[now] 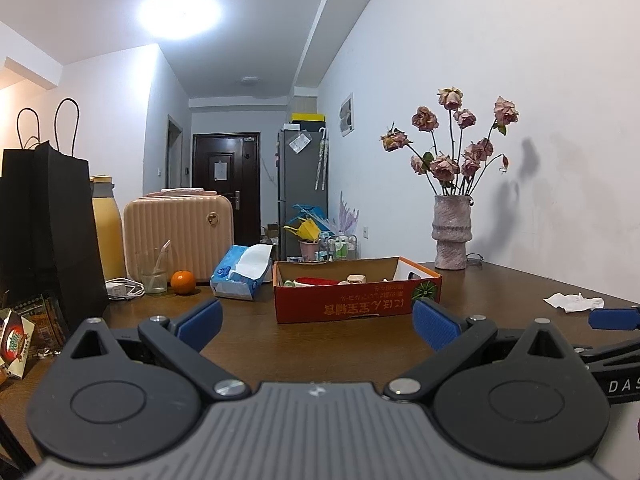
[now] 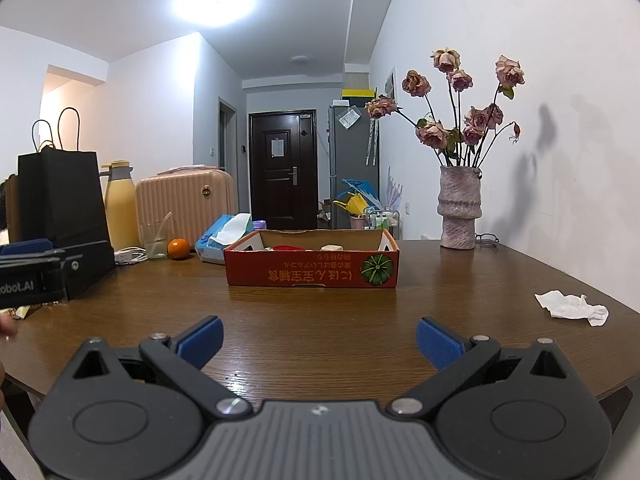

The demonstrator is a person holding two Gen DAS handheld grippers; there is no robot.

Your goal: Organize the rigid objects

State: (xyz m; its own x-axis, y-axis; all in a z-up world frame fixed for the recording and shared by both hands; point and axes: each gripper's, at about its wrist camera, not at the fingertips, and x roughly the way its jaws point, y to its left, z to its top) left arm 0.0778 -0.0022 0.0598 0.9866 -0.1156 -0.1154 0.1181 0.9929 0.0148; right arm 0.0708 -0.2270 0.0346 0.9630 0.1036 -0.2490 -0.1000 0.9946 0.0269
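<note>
A red cardboard box [image 1: 352, 308] [image 2: 312, 274] with a pumpkin picture stands on the brown wooden table [image 2: 320, 340]. Inside it I see a red bowl [image 1: 314, 281] [image 2: 289, 248] and small white items [image 1: 356, 279] [image 2: 331, 248]; the rest of its contents are hidden by the wall. My left gripper [image 1: 316, 322] is open and empty, low over the table in front of the box. My right gripper [image 2: 318, 338] is open and empty, further back from the box. The right gripper also shows at the right edge of the left wrist view [image 1: 612, 318].
A crumpled white tissue [image 2: 572, 306] lies at the right. A vase of dried roses [image 2: 459, 208] and glasses [image 2: 486, 239] stand by the wall. At the left are a black paper bag [image 2: 60, 196], a yellow flask [image 2: 120, 208], a pink case [image 2: 186, 200], a glass [image 2: 154, 240], an orange [image 2: 178, 249], a tissue pack [image 2: 224, 238] and a charger cable [image 2: 128, 255].
</note>
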